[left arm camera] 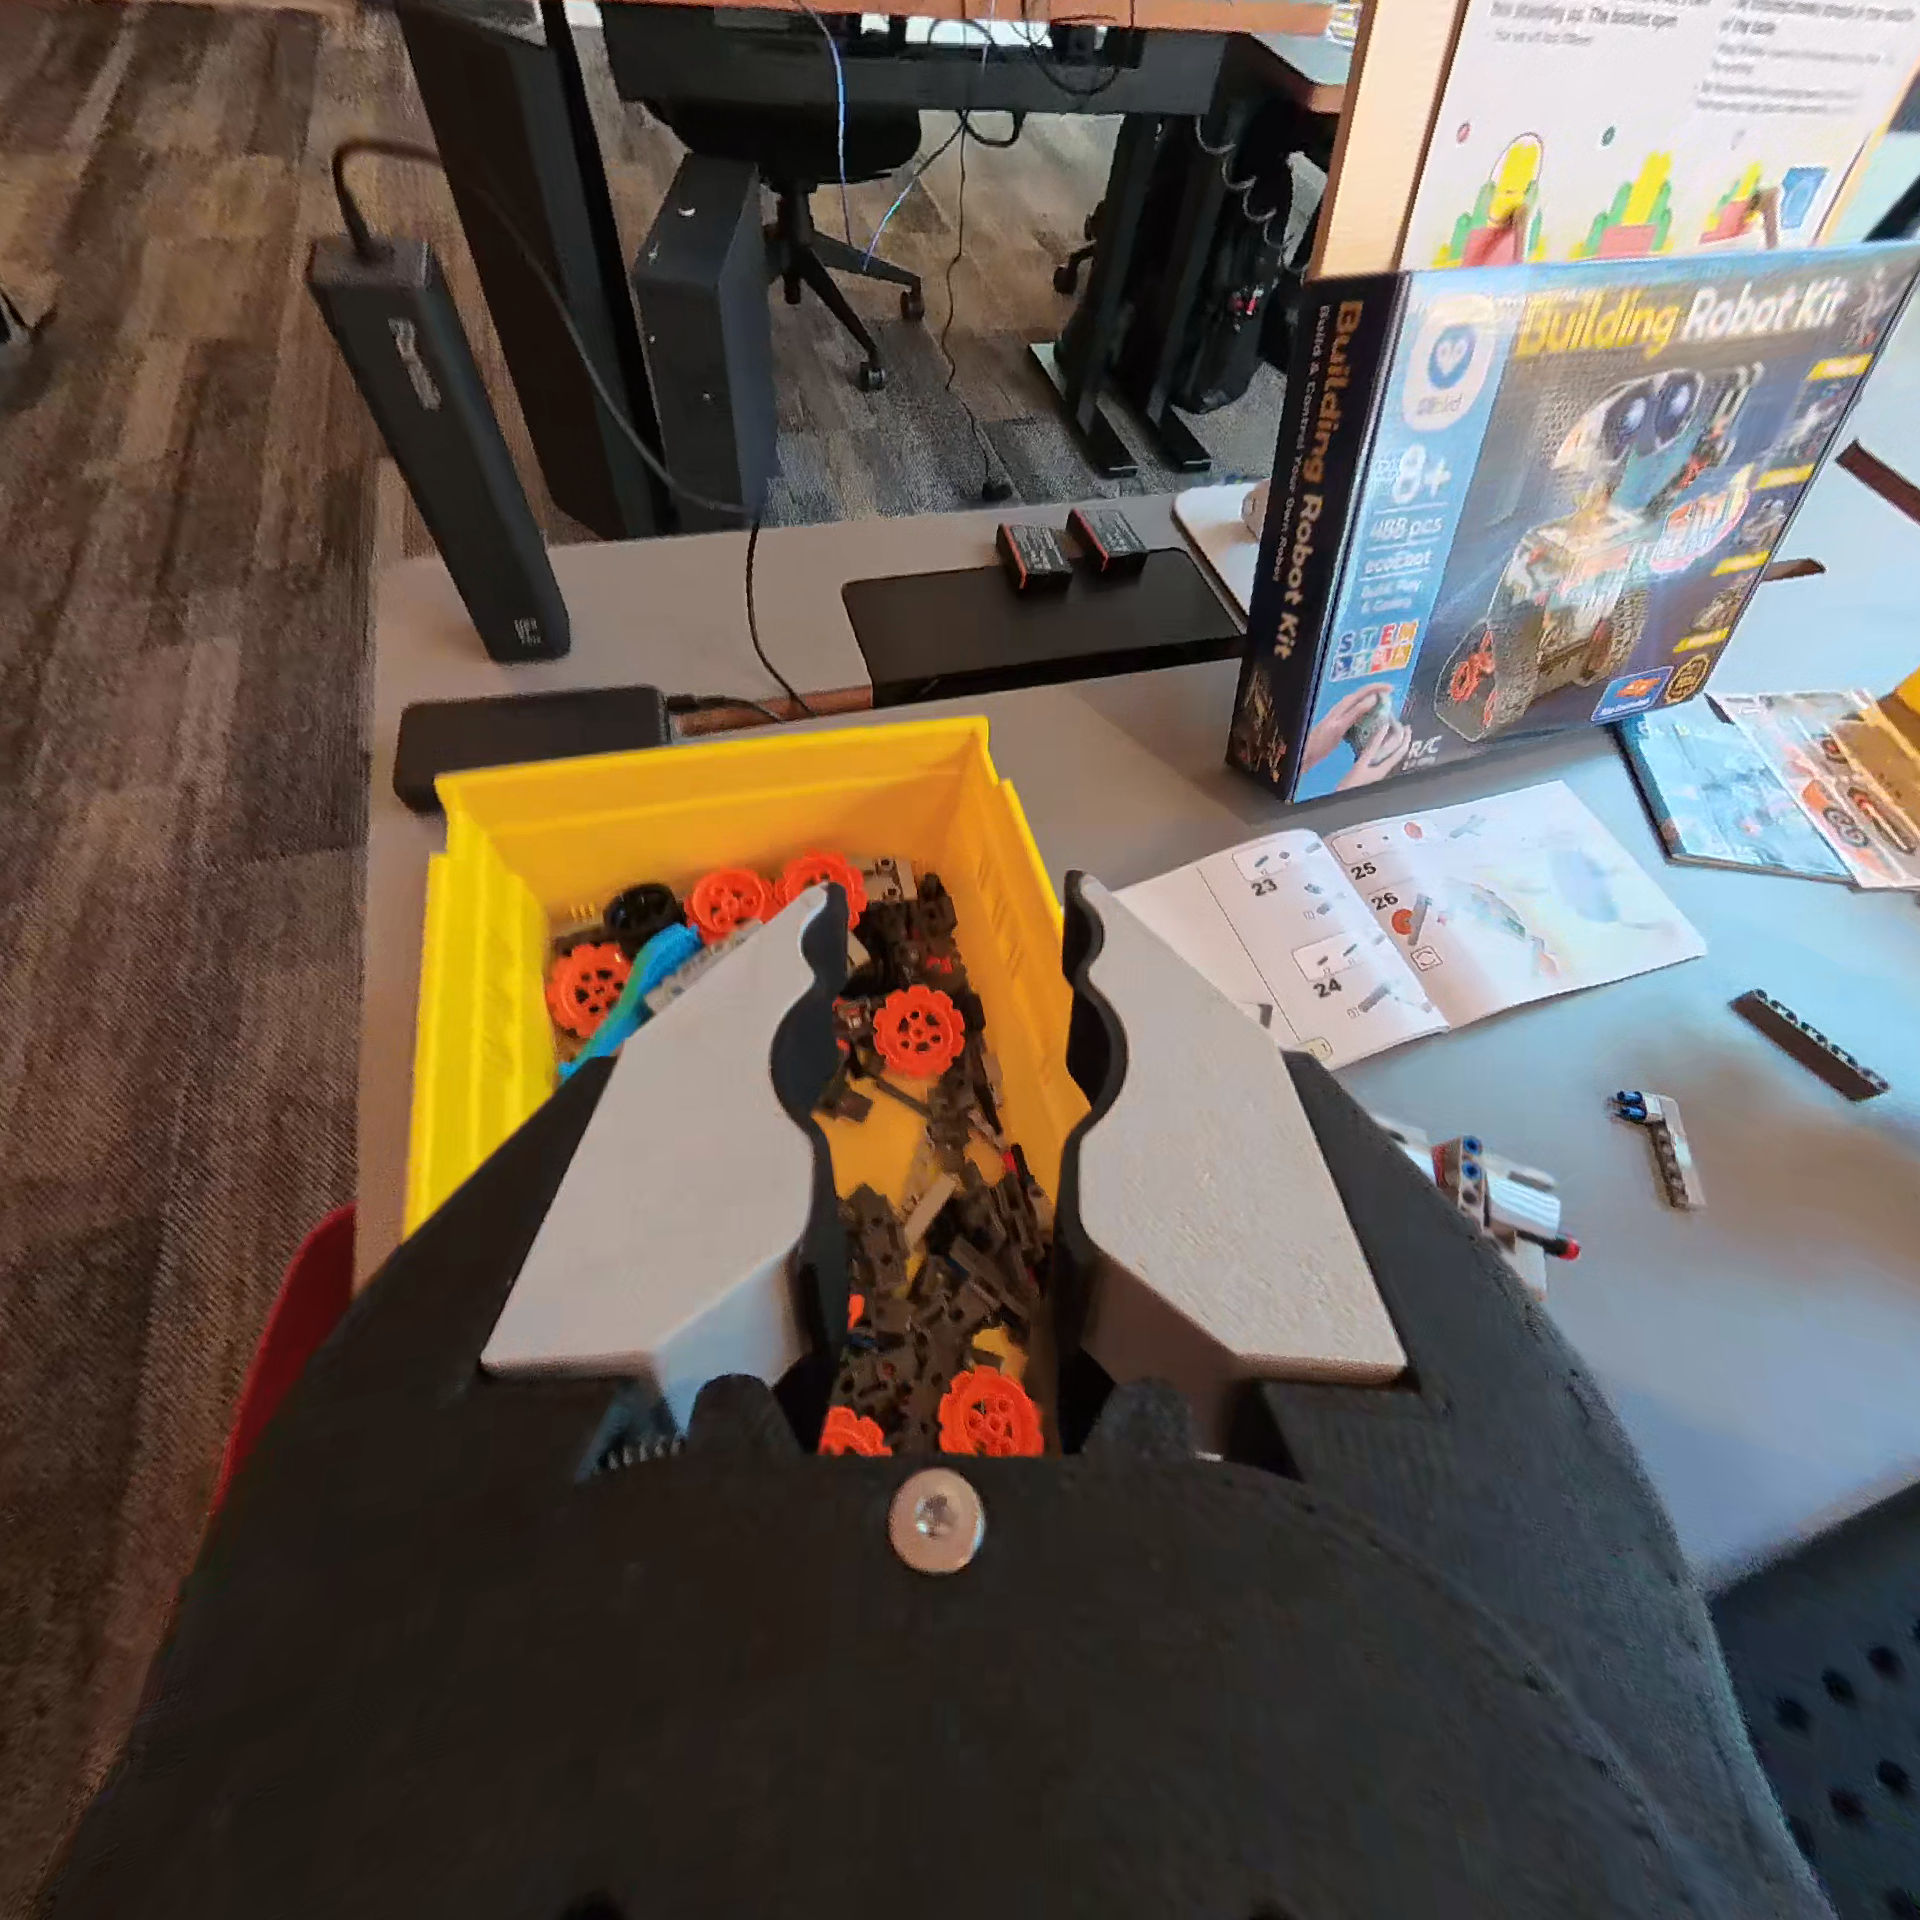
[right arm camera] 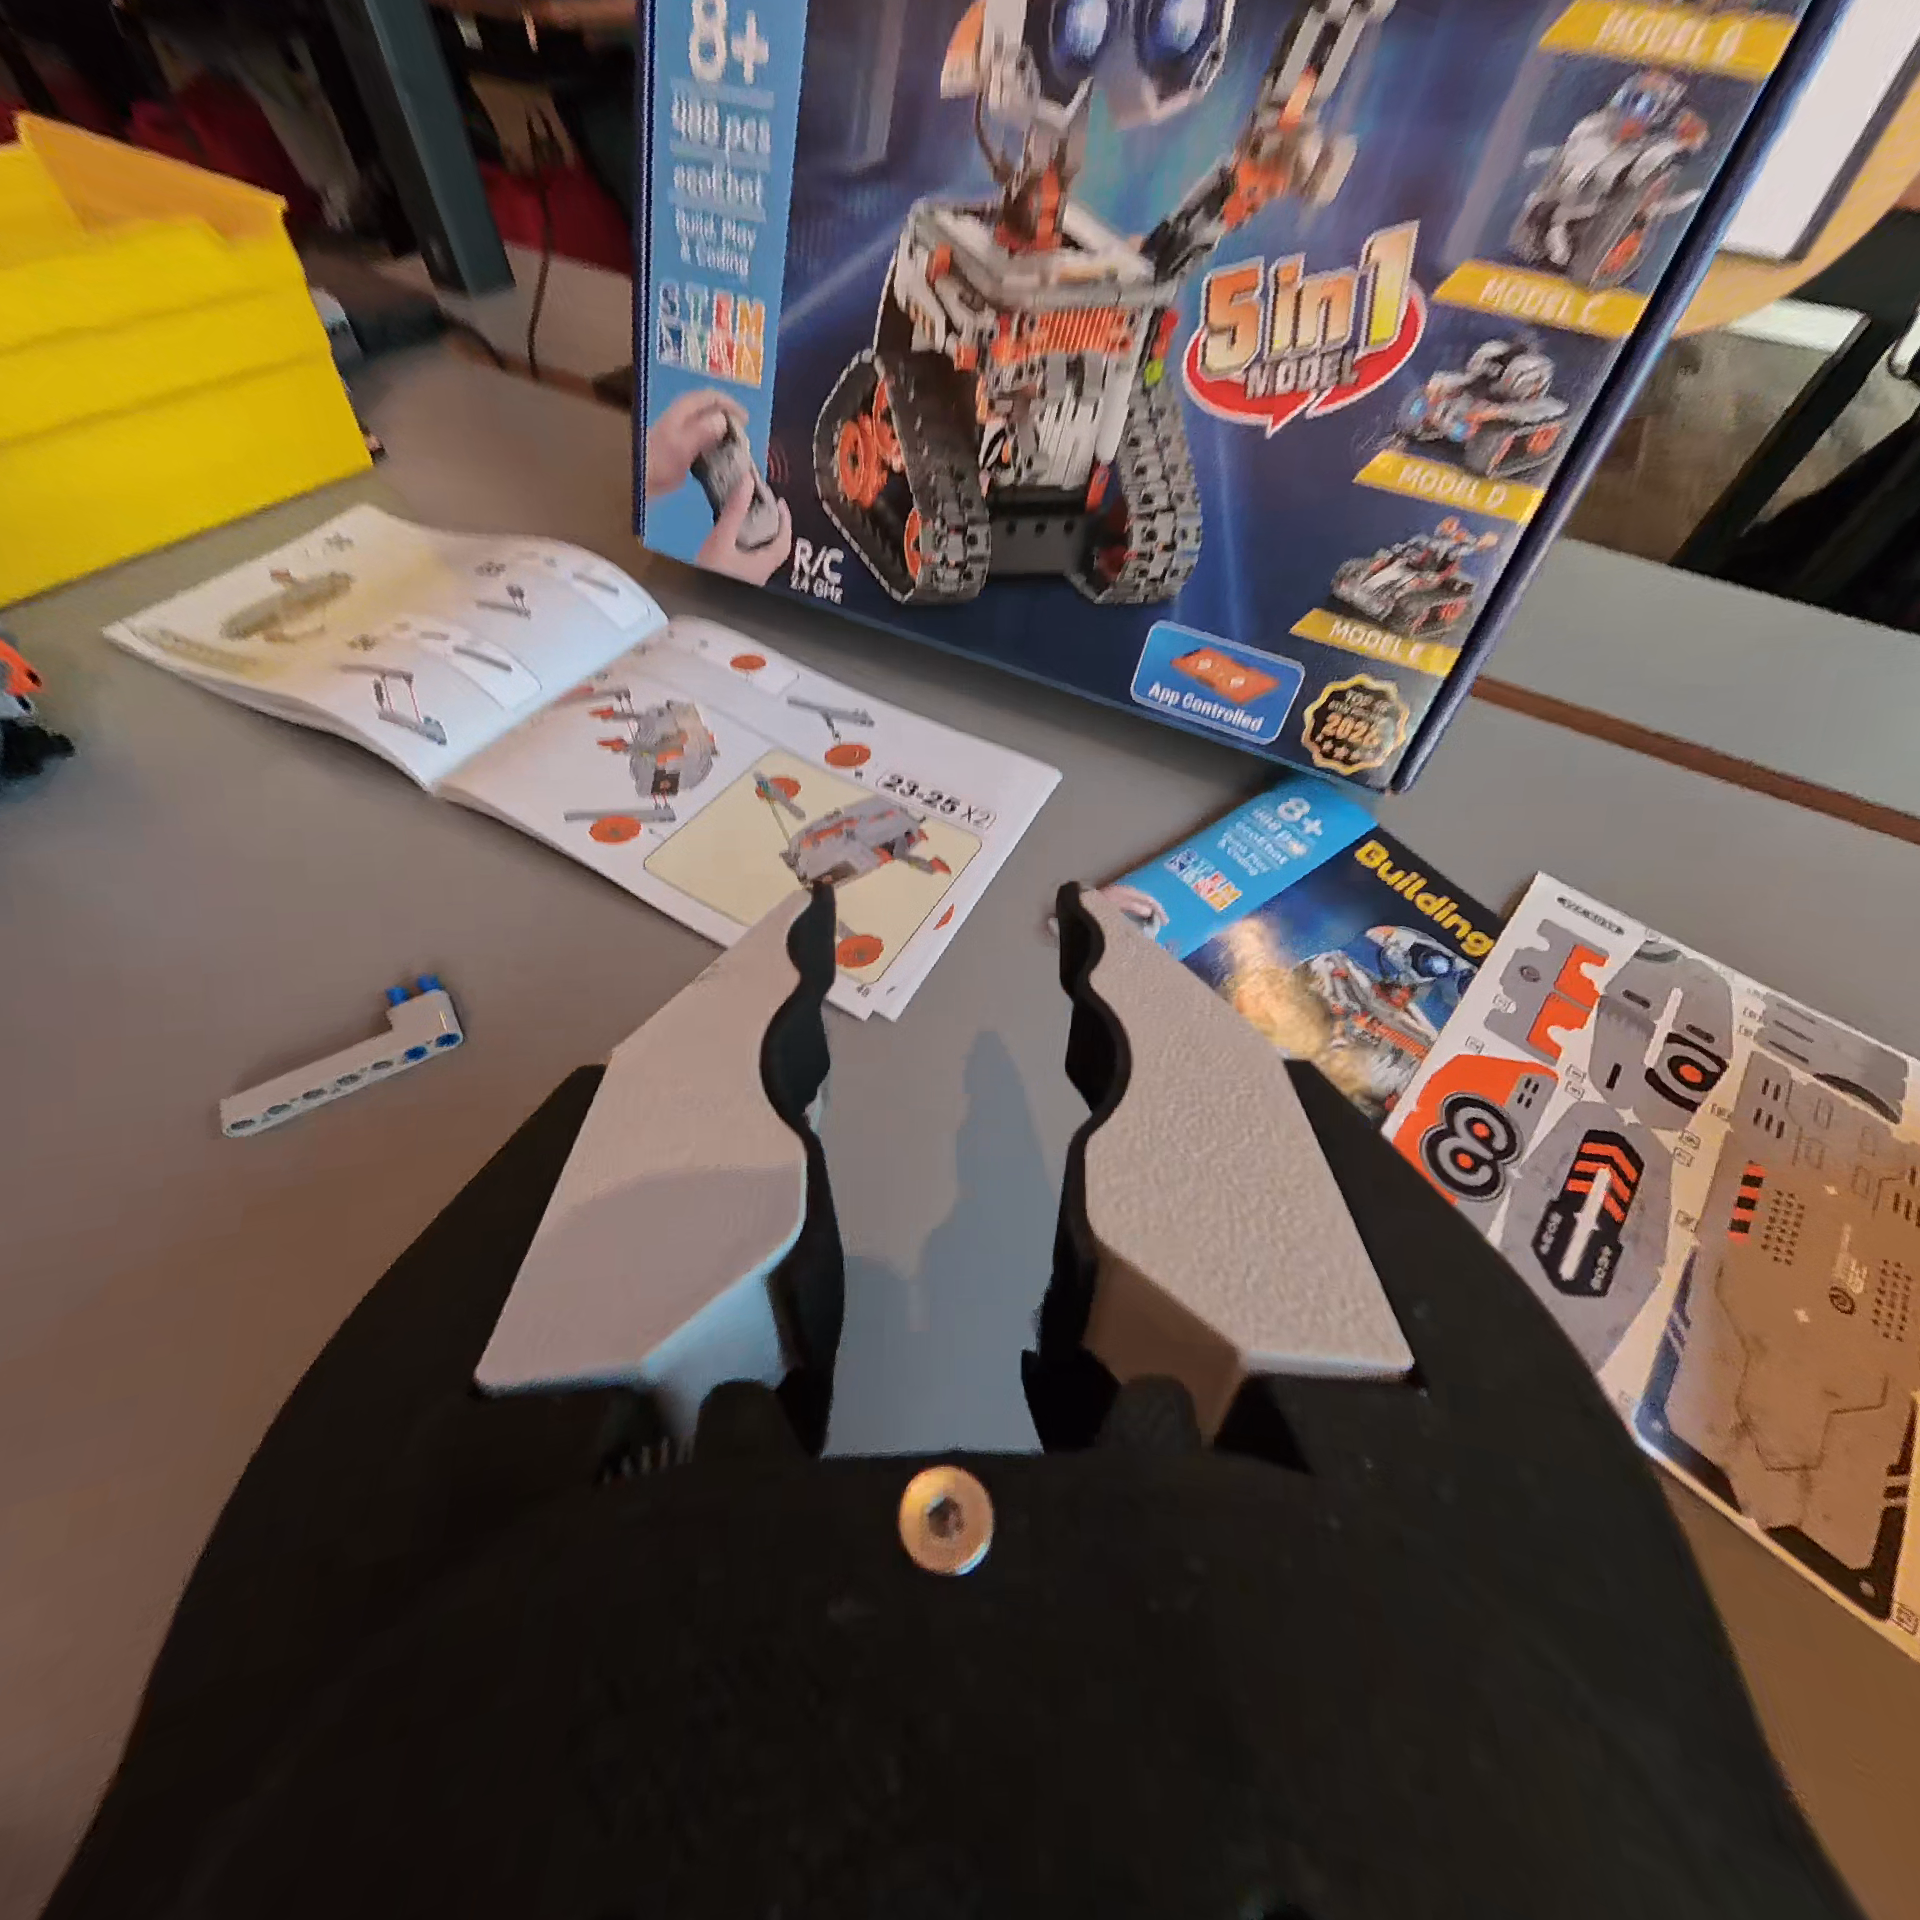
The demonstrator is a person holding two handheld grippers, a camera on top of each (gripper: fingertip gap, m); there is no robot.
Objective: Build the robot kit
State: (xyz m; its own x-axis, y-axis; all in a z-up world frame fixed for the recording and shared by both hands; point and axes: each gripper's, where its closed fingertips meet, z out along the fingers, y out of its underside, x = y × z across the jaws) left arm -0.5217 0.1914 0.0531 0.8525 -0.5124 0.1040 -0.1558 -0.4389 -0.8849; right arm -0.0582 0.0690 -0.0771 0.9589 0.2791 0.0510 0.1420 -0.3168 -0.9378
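My left gripper (left arm camera: 951,899) is open and empty, hovering above a yellow bin (left arm camera: 717,784) filled with orange toothed wheels (left arm camera: 916,1029), a black tyre (left arm camera: 641,909), a blue piece (left arm camera: 665,951) and several dark small parts (left arm camera: 935,1268). My right gripper (right arm camera: 940,902) is open and empty above the grey table (right arm camera: 312,1299), its tips over the near edge of an open instruction booklet (right arm camera: 582,717). A grey beam with blue pins (right arm camera: 343,1070) lies left of it, also in the left wrist view (left arm camera: 1662,1143).
A blue robot kit box (right arm camera: 1195,364) stands behind the booklet, seen in the left view too (left arm camera: 1538,520). A closed manual (right arm camera: 1320,956) and a sticker sheet (right arm camera: 1683,1195) lie right. A part-built grey assembly (left arm camera: 1486,1195), a dark beam (left arm camera: 1808,1044), black power banks (left arm camera: 436,447) sit on the table. Spacing between my two grippers at the tips: around 50 cm. To reach the blue piece (left arm camera: 665,951) in a straight line is about 20 cm for my left fingers, about 55 cm for my right.
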